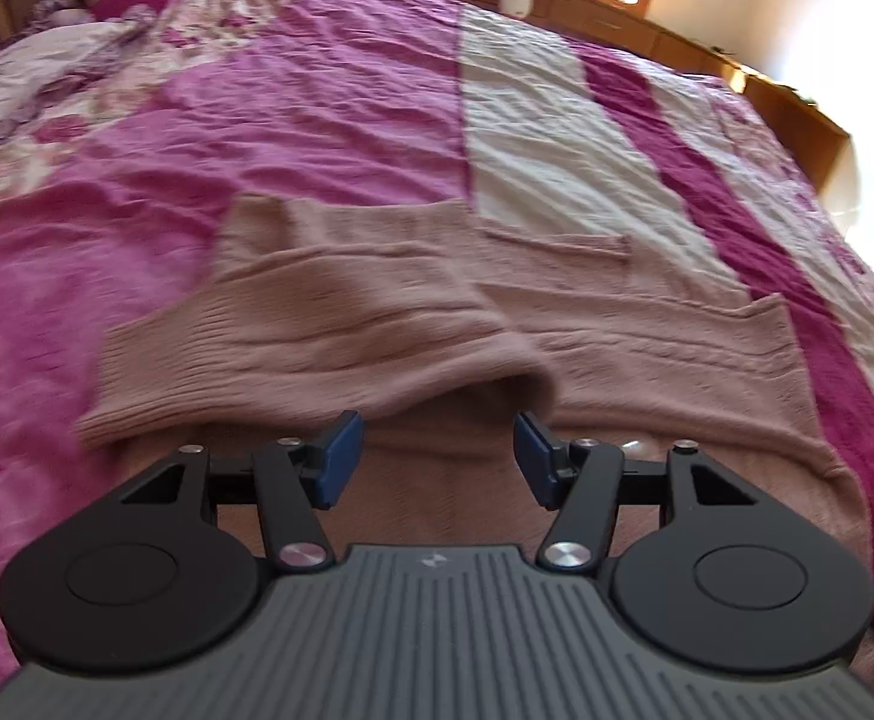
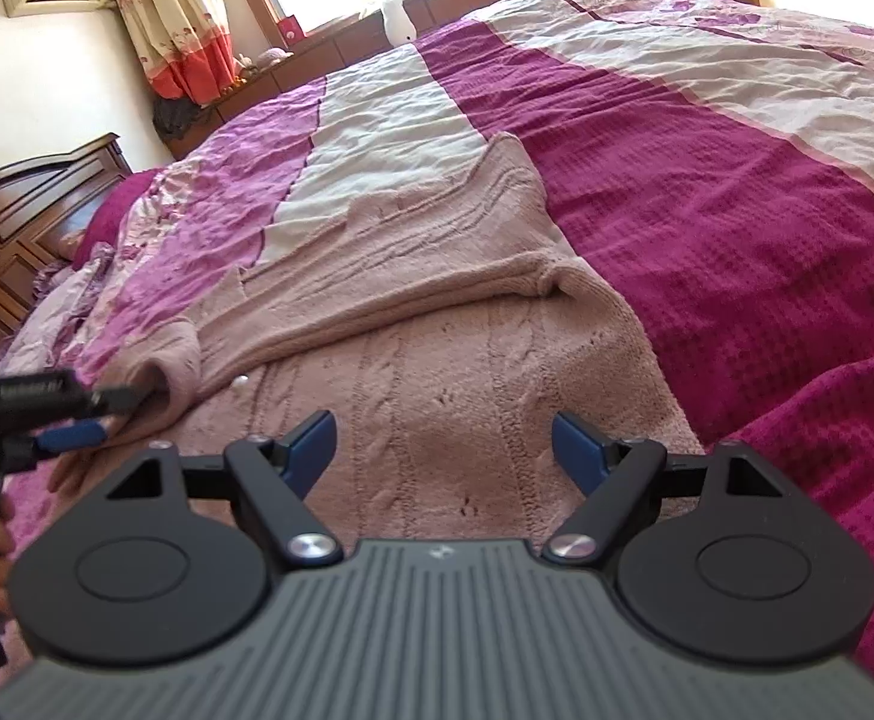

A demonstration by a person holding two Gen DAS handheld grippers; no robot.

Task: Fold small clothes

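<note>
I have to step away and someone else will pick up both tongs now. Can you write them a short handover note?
Left tongs: open, holding nothing, at the near edge of the sleeve fold.
Right tongs: open, empty, above the sweater's near part.
The pink knit sweater lies spread on the bedspread, cable-knit side up.
Done: one sleeve is folded across the body.
Left: the other side and the final folds seem not yet done; judge the next grip from the near hem, which is partly hidden by the rigs.
</note>
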